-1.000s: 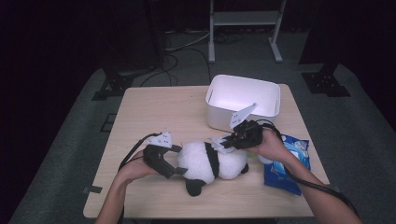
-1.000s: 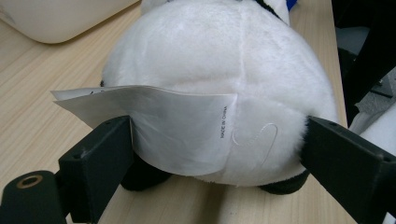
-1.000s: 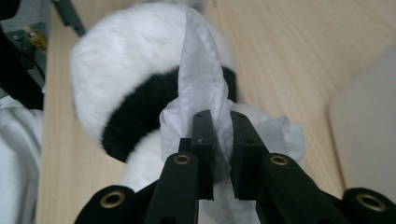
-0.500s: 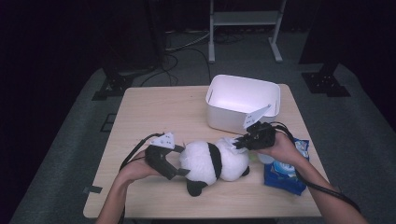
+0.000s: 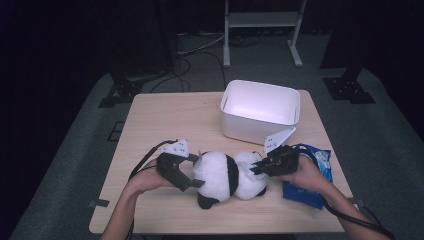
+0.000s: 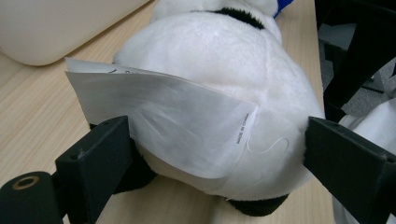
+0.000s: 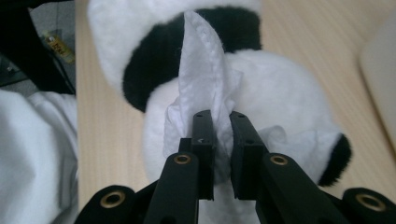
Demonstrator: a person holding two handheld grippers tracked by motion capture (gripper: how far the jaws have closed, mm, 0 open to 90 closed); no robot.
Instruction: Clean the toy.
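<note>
The right gripper (image 7: 219, 122) is clenched on a crumpled white wipe (image 7: 205, 70), pressed against the panda (image 7: 280, 102), a plush lying on its side near the front of the table (image 5: 165, 115). The left gripper (image 5: 192, 171) grasps the panda's other end: its jaws stand wide, one on each side of the white rump, pressing into the fur. A sewn-in white label (image 6: 163, 116) hangs from that rump between the jaws; along its edge small print reads "MADE IN CHINA", and the rest of its writing is too faint to read.

Beyond the panda, toward the far right of the table, stands a white bin (image 5: 261, 110); what shows of its inside is bare. By the right hand lies a blue packet (image 5: 310, 187), partly under the wrist; its print cannot be read.
</note>
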